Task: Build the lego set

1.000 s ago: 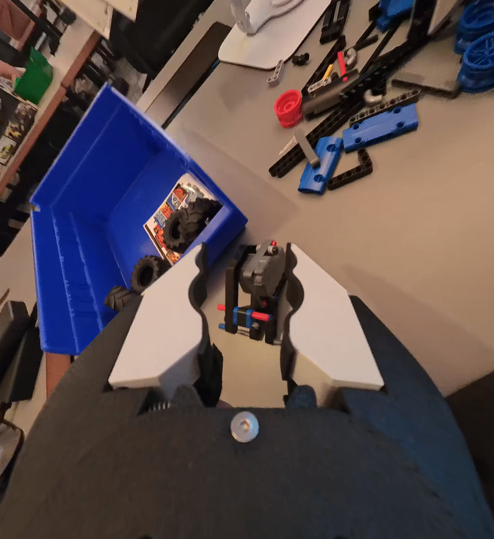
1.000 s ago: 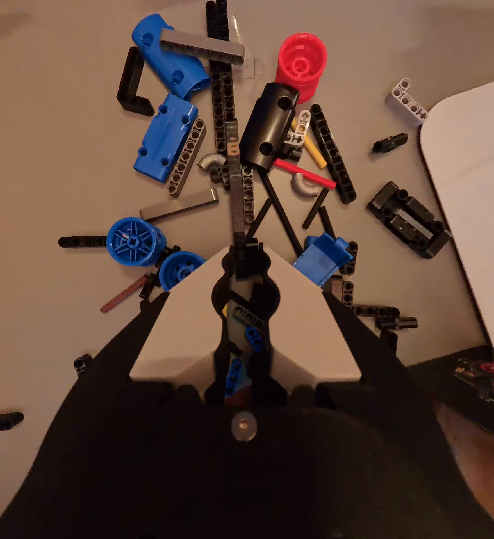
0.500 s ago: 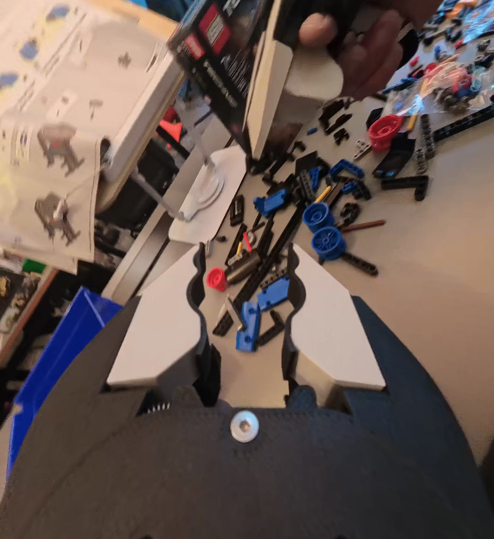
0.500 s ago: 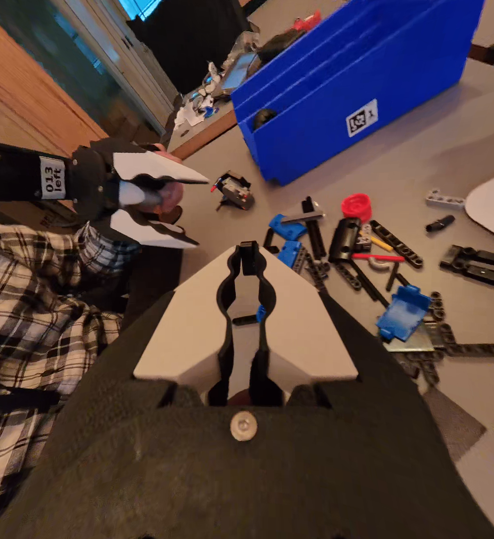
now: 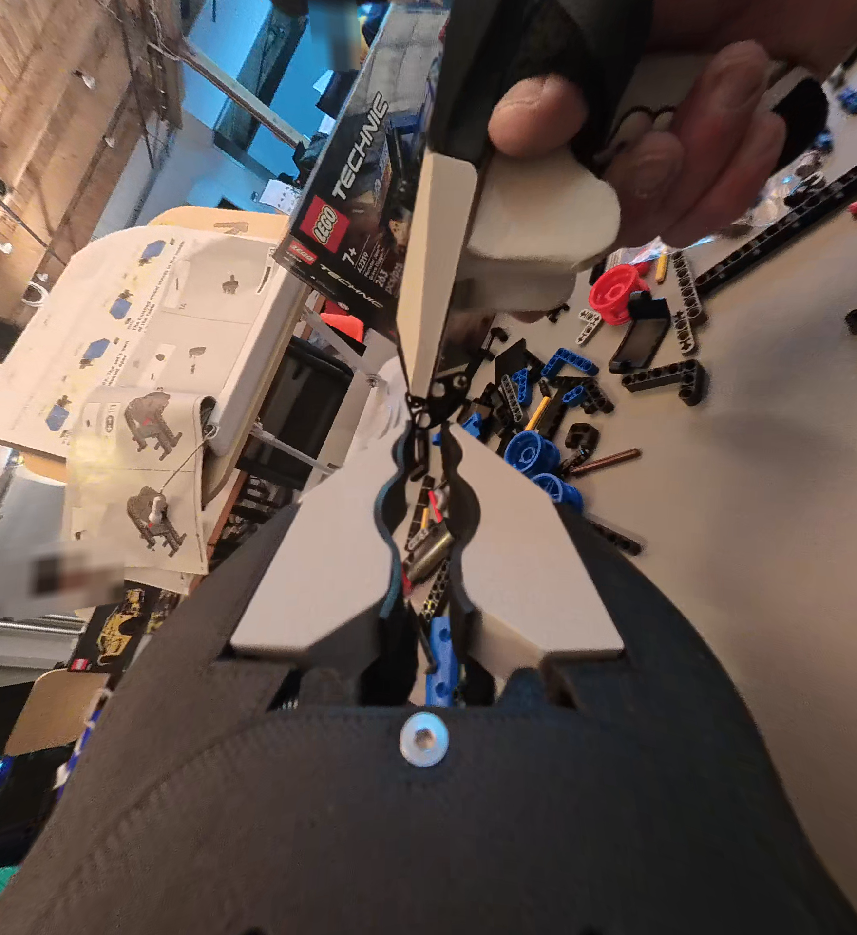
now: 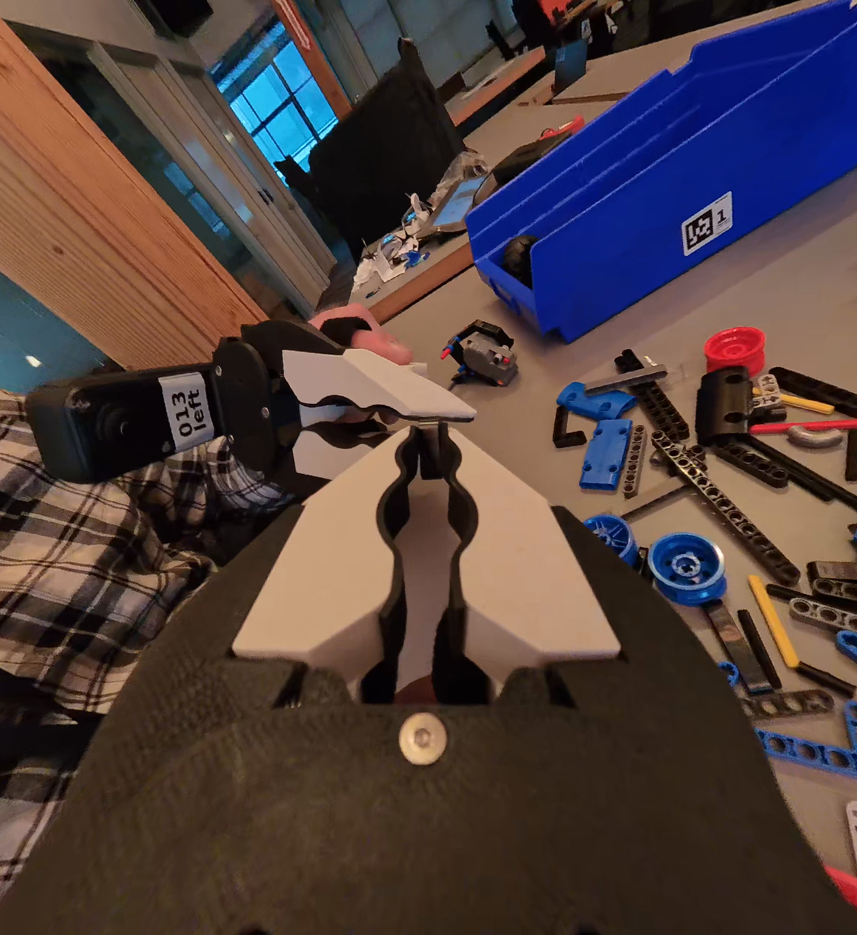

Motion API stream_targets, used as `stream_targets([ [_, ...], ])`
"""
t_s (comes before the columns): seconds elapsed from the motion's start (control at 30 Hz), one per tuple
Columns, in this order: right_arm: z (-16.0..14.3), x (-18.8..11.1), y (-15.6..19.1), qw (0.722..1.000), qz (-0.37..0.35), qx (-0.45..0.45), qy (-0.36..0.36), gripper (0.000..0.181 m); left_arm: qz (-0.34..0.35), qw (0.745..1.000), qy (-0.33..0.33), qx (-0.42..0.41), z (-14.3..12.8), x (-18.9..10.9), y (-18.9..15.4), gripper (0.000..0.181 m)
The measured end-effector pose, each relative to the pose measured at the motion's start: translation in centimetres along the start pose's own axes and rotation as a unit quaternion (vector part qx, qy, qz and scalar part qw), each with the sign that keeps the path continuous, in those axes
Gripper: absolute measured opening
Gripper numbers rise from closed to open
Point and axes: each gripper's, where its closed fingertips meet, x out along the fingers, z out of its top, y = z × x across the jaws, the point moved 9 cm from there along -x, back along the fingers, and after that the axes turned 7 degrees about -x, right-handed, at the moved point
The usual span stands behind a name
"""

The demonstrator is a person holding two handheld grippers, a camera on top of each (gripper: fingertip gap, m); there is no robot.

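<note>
My right gripper [image 6: 429, 440] is shut on a small black Lego piece [image 6: 429, 458] and holds it in the air above the grey table [image 6: 694, 313]. My left gripper [image 5: 426, 430] meets it tip to tip, its jaws narrowed onto the same black piece [image 5: 429, 405]. The left gripper also shows in the right wrist view [image 6: 461, 416], coming in from the left. The right gripper also shows in the left wrist view [image 5: 418, 369], in a hand. A grey sub-assembly with red pins [image 6: 482, 356] sits on the table beyond them.
A blue bin [image 6: 669, 202] stands at the back right. Loose beams, a red wheel [image 6: 735, 349] and blue wheels [image 6: 687, 566] litter the table on the right. The instruction booklet [image 5: 127, 354] and the set's box [image 5: 355, 202] stand behind. A plaid sleeve [image 6: 62, 556] is at left. Only a small space, under 4 cm, lies between the two pairs of fingers.
My left gripper left the sub-assembly on the table, rose and narrowed its jaws. My right gripper lifted the black piece from the pile and came tip to tip with the left.
</note>
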Motion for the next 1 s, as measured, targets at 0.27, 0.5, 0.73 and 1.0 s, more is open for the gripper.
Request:
stream_targets([
  [0.27, -0.7, -0.5, 1.3, 0.996, -0.057, -0.06, 0.025, 0.006, -0.074, 0.995, -0.017, -0.067, -0.6, -0.6, 0.0, 0.03],
  [0.5, -2.4, 0.6, 1.2, 0.972, -0.024, -0.113, 0.205, 0.006, -0.163, 0.985, 0.049, 0.002, -1.3, -1.1, -2.2, 0.025],
  [0.73, -5.0, 3.9, 0.1, 0.853, 0.143, -0.157, 0.477, 0.006, -0.204, 0.97, 0.113, -0.065, -5.2, -3.2, -2.7, 0.027],
  [1.0, -5.7, 7.9, -1.4, 0.792, 0.172, -0.194, 0.554, 0.028, -0.254, 0.954, 0.135, -0.083, -6.3, -2.9, -4.1, 0.029],
])
